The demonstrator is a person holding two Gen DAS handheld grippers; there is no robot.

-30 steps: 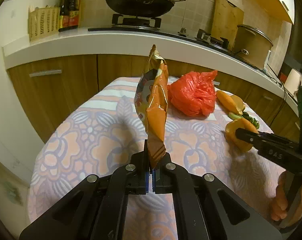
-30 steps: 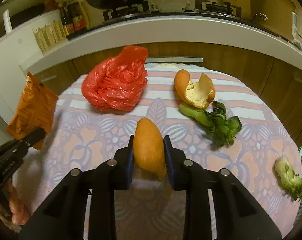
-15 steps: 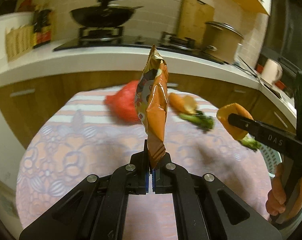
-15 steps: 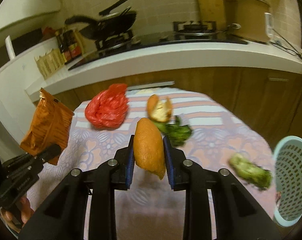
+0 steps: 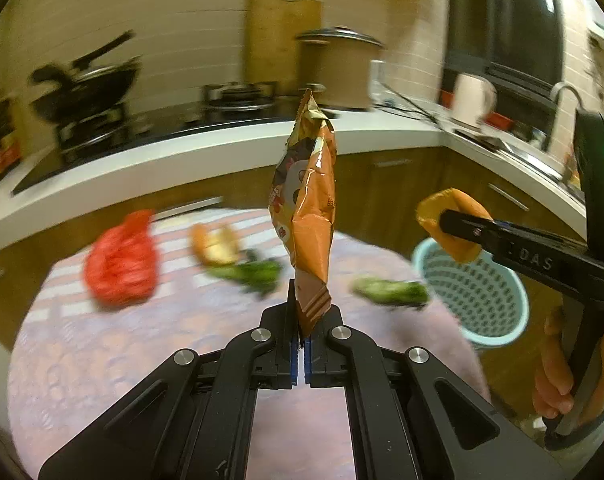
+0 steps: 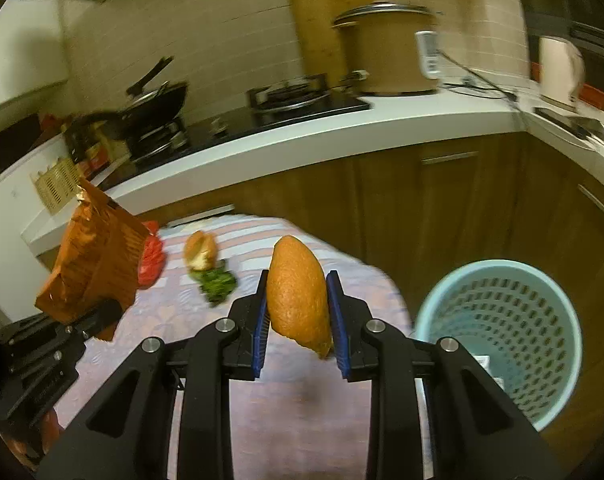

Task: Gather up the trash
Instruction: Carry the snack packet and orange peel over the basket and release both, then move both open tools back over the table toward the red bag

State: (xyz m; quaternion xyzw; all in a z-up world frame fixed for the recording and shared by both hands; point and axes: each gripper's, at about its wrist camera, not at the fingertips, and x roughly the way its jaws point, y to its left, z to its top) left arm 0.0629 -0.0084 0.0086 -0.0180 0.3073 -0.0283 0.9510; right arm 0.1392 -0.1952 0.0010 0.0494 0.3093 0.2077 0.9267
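Observation:
My left gripper (image 5: 302, 328) is shut on the bottom corner of an orange snack bag (image 5: 307, 216) and holds it upright above the table; the bag also shows in the right wrist view (image 6: 90, 264). My right gripper (image 6: 298, 316) is shut on a piece of orange peel (image 6: 298, 296), held above the table's right side; the peel also shows in the left wrist view (image 5: 449, 224). A light blue perforated trash basket (image 6: 501, 332) stands on the floor right of the table. A red plastic bag (image 5: 120, 264), another orange peel (image 5: 216, 244) and green vegetable scraps (image 5: 389, 292) lie on the table.
The round table has a floral cloth (image 5: 102, 360). Behind it runs a white counter (image 6: 302, 140) with wooden cabinets, a stove with a black wok (image 5: 86, 88), a large pot (image 6: 389, 52) and a kettle (image 5: 473, 100).
Both grippers have swung to the right with their loads held. The blue basket has come into view at the right, and the table items have shifted left.

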